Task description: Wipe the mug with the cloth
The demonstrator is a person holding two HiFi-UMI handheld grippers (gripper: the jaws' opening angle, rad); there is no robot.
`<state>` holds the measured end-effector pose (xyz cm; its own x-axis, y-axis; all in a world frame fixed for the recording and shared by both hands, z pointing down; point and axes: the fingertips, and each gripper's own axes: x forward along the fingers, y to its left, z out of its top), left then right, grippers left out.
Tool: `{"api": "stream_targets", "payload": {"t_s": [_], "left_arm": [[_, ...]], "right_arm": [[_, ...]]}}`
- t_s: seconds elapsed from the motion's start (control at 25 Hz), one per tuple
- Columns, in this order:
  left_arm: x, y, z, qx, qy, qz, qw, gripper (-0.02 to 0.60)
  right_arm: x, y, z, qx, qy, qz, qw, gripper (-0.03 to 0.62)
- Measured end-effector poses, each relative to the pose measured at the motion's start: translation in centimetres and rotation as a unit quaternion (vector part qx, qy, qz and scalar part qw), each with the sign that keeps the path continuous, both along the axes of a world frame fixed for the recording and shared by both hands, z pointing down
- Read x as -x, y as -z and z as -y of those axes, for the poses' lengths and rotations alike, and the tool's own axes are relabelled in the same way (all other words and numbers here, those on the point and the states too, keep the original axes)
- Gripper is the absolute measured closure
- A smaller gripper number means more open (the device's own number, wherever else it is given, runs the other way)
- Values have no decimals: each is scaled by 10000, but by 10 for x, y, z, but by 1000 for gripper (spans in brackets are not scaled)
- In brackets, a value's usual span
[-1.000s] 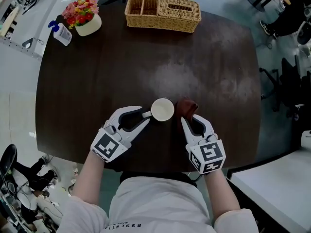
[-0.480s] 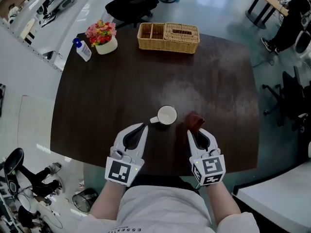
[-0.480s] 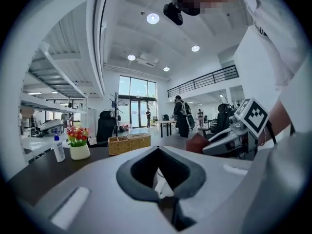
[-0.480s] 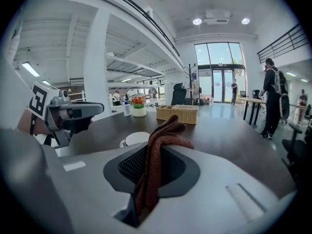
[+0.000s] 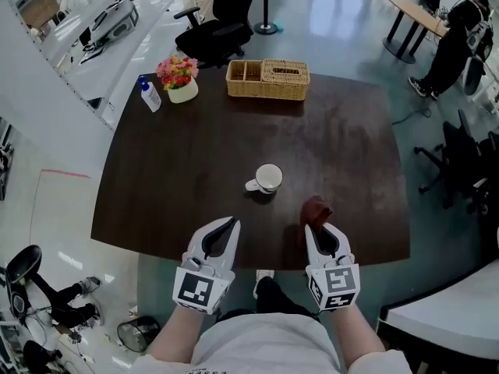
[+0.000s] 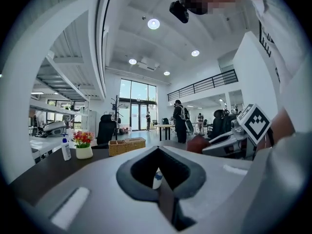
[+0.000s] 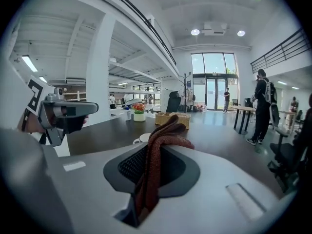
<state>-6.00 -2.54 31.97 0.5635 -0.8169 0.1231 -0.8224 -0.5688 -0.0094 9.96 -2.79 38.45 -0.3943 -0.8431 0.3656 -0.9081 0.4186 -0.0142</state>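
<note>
White mug [image 5: 268, 178] now apart from left tongs [image 5: 232, 223]

**Dark table with four things on it**

Before you is a dark brown table [image 5: 335, 146] with rounded corners and a dull, faintly smudged top. A white mug [image 5: 268, 178] stands upright near its middle, its handle turned toward your left. Well beyond the mug, at the far edge, sits a wicker basket [image 5: 268, 79] with two open compartments and a lidded part. Beyond the mug and to its left stands a white pot of flowers [image 5: 178, 76]. Further left is a white bottle [image 5: 150, 95] with a blue top.
</note>
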Motion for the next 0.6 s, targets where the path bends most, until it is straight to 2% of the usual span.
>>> {"api": "stream_targets", "payload": {"t_s": [0.28, 0.6], "left_arm": [[16, 26, -94, -285, 44, -18, 9996, 581], [24, 46, -200, -305, -21, -169, 9994, 581]], "right_arm": [[11, 34, -94, -400, -144, -82, 9991, 516], [28, 60, -204, -593, -194, -233, 9978, 516]]}}
